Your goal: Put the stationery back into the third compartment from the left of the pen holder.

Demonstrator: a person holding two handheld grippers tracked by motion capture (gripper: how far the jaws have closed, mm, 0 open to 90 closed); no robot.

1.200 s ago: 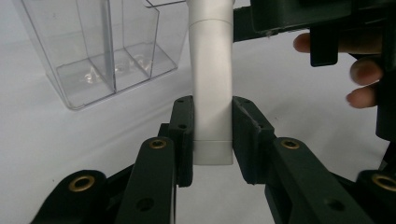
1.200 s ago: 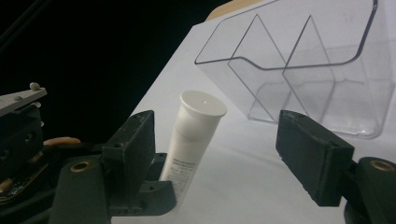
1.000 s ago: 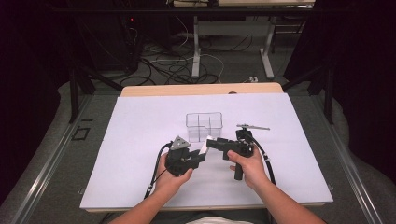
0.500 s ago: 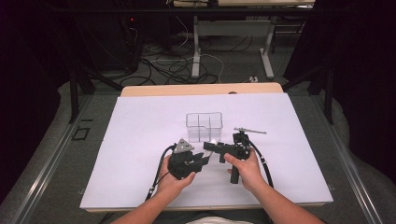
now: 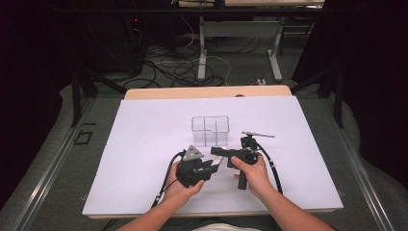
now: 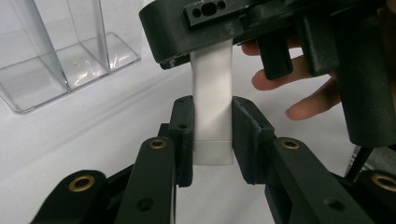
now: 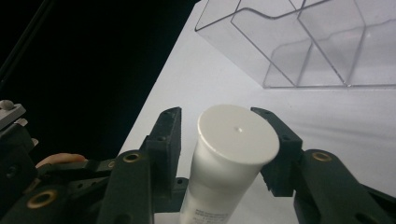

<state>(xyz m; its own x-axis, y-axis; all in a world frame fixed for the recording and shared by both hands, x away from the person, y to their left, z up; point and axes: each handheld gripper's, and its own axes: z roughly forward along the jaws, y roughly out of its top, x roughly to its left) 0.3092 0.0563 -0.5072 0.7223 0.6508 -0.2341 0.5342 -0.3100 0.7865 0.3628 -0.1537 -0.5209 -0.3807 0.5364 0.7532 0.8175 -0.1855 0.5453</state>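
High view: a white tube (image 5: 217,161) is held between the two claws above the near middle of the white tabletop (image 5: 144,144), a little toward the near edge from a clear divided box (image 5: 210,130). The left claw (image 5: 210,166) is carried in the person's left hand (image 5: 183,187), and the right claw (image 5: 219,153) in the right hand (image 5: 251,173). A black cable (image 5: 269,161) is seen looping from the right claw toward the near edge. A small dark tool (image 5: 258,134) is seen lying on the tabletop just right of the box.

Left gripper view: the flat crimped end of the tube (image 6: 213,114) is clenched between the two black pads (image 6: 183,133) of the left claw (image 6: 213,135). The upper part of the tube is seen running into the body of the right claw (image 6: 205,28). The clear divided box (image 6: 60,51) is seen standing on the tabletop at upper left.

Right gripper view: the round white cap (image 7: 238,135) of the tube is gripped between the jaws of the right claw (image 7: 224,140), both pads being pressed to its sides. The clear divided box (image 7: 303,42) is seen beyond, toward the far edge.
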